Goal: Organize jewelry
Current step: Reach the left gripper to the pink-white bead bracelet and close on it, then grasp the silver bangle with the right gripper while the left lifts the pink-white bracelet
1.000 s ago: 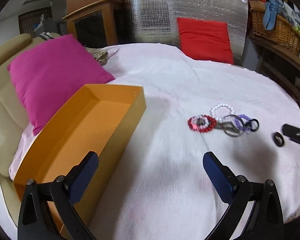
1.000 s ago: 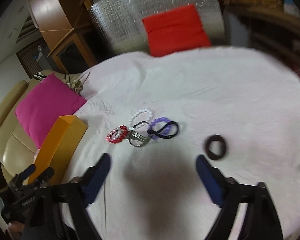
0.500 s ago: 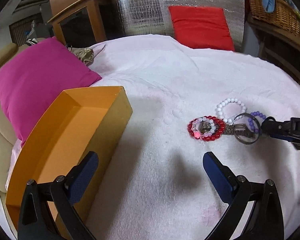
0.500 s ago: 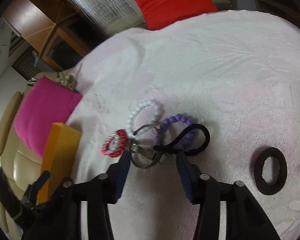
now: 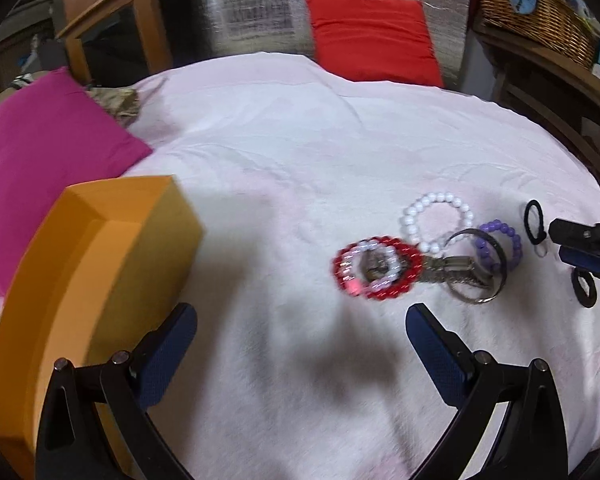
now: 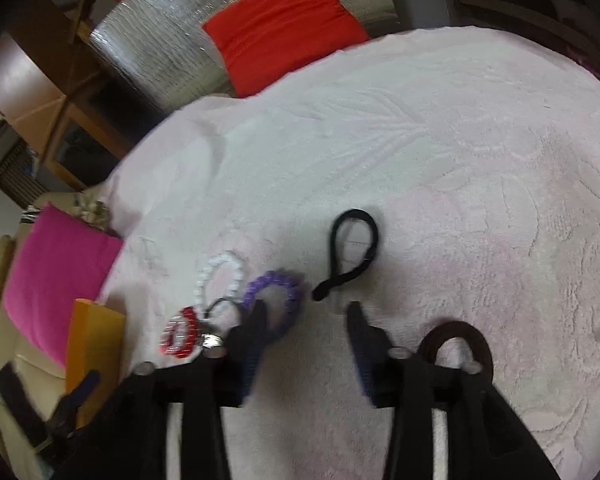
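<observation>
A cluster of jewelry lies on the white cloth: a red bead bracelet (image 5: 376, 268), a white bead bracelet (image 5: 436, 220), a metal bangle (image 5: 476, 268) and a purple bead bracelet (image 5: 500, 244). A thin black hair tie (image 6: 352, 252) lies just ahead of my right gripper (image 6: 308, 312), which is open and low over the cloth, with the purple bracelet (image 6: 272, 292) at its left finger. A thick dark hair tie (image 6: 456, 344) lies behind its right finger. My left gripper (image 5: 300, 344) is open and empty, between the orange box (image 5: 88, 280) and the jewelry.
A pink cushion (image 5: 40, 160) lies left of the orange box. A red cushion (image 5: 372, 36) leans on a silver foil panel at the back. A wicker basket (image 5: 540, 8) stands on a shelf at the back right.
My right gripper has moved forward and down to the jewelry, with its fingers closer together; the thin black hair tie now lies apart from the purple bracelet. My left gripper drifted right, toward the jewelry.
</observation>
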